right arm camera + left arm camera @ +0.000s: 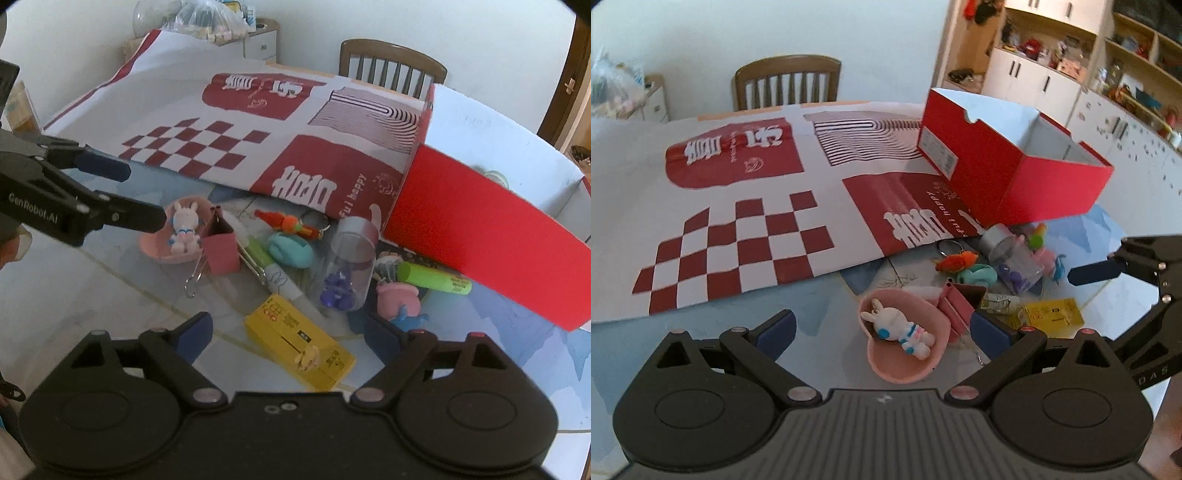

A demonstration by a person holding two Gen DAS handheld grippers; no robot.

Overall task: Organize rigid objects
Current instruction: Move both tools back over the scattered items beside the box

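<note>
An open red box (1019, 173) stands on the table, also in the right wrist view (491, 236). Small items lie in a pile before it: a pink heart dish (905, 354) with a white bunny figure (901, 330), a pink binder clip (219, 247), a yellow box (299, 341), a clear jar with purple pieces (343, 269), a carrot keychain (291, 223), a teal object (290, 249), a green tube (436, 278). My left gripper (882, 330) is open just above the heart dish. My right gripper (291, 334) is open over the yellow box.
A red-and-white printed sheet (738, 206) covers the far part of the table. A wooden chair (786, 83) stands behind the table. Shelves and cabinets (1071, 66) line the right wall. A small drawer unit with bags (240, 33) stands at the back left.
</note>
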